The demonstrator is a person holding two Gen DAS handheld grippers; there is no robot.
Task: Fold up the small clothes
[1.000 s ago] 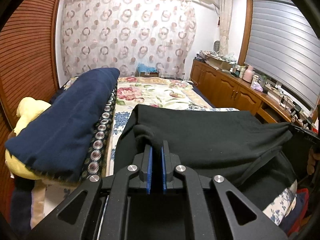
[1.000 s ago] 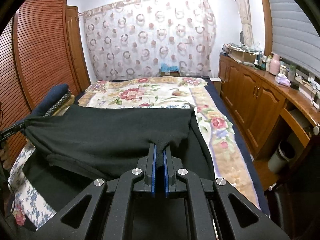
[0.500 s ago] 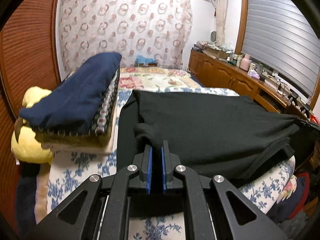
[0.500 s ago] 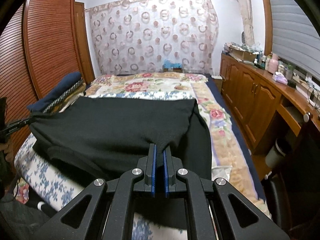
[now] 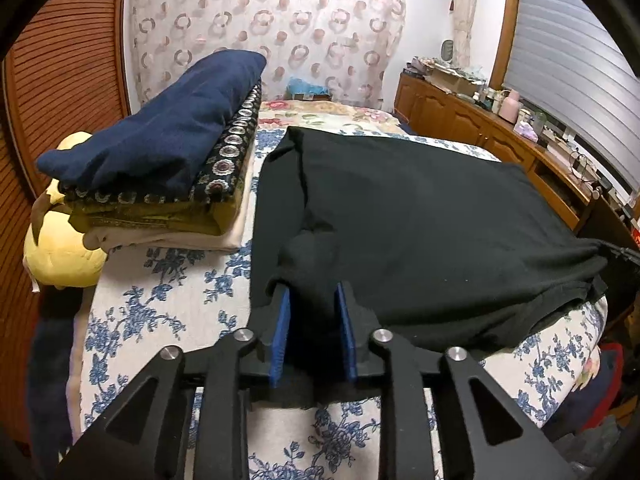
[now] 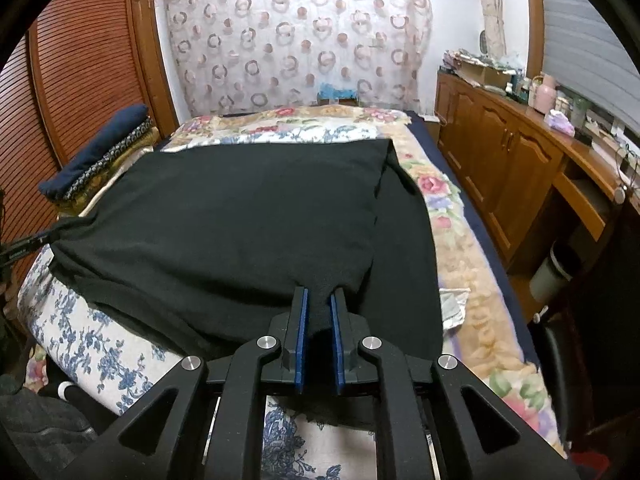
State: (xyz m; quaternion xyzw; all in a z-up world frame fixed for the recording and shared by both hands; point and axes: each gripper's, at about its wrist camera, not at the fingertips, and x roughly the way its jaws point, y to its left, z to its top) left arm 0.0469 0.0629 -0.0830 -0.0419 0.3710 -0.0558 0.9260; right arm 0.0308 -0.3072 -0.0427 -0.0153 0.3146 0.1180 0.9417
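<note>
A black garment (image 5: pixel 420 216) of soft, matte knit lies folded over itself across the near end of the bed (image 5: pixel 168 292), its upper layer forming a broad, roughly rectangular panel with a straight far edge. The bed's cover is quilted white cotton printed with blue flower sprays; farther back a cream blanket (image 6: pixel 452 264) with pink and green roses shows, fleecy in look.

The left gripper (image 5: pixel 312 300) has its blue-padded fingers parted to a moderate gap, with a bunched corner of the black cloth sitting between them, the pads not pressing it. The right gripper (image 6: pixel 319 300) is likewise parted, more narrowly, with the garment's other near corner lying between the pads, loose rather than pinched.

Beside the garment, on the bed's left side, stands a pile of folded textiles (image 5: pixel 160 184): a navy blue piece on top, a dark layer patterned with pale rings under it, then olive-yellow and cream layers. A yellow plush toy (image 5: pixel 60 256) bulges out at the pile's near end.

Against the right wall runs a wooden cabinet (image 6: pixel 520 168) with arched panel doors, its top crowded with small items, among them an open cardboard box (image 6: pixel 484 72) whose contents are too small to tell, and a pink flask (image 6: pixel 544 88). A pale waste bin (image 6: pixel 556 272) stands on the floor beside it. No readable writing is visible.
</note>
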